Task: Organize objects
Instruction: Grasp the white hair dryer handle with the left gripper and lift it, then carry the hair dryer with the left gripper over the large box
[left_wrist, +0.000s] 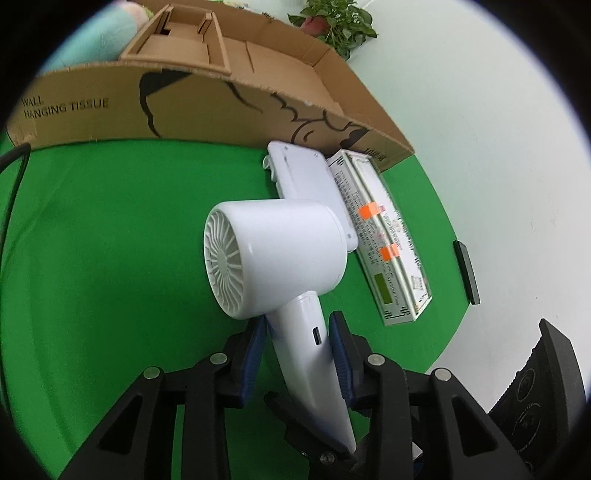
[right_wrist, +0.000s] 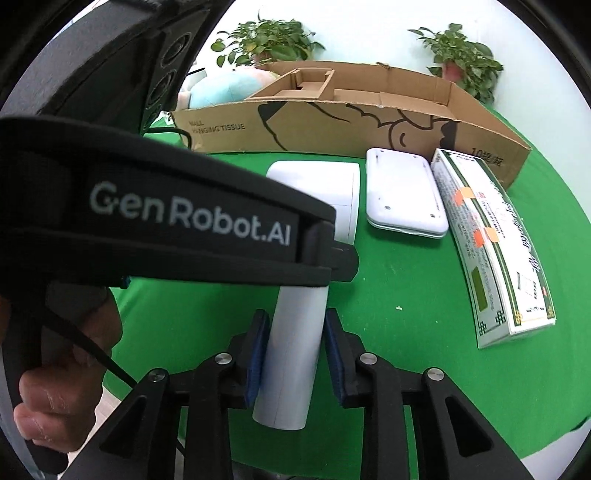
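White hair dryer (left_wrist: 280, 254) lies on a green cloth (left_wrist: 110, 229), its round barrel showing a ribbed air intake and its handle pointing back toward both hand-held grippers. Left gripper (left_wrist: 297, 354) has its blue-padded jaws on either side of the handle; the right pad touches it, but a thin gap shows on the left, so I cannot tell if it grips firmly. Right gripper (right_wrist: 293, 354) also straddles the handle lower down, its left pad against it and its right pad standing slightly clear. A person's hand (right_wrist: 62, 376) holds the left tool's grip. Just beyond the dryer lies a flat white case (right_wrist: 404, 194), and beside that, touching it, a long white and green box (right_wrist: 491, 240) with orange tape. Behind them stands a low open cardboard box (right_wrist: 332, 125), with potted plants (right_wrist: 266, 40) further back.
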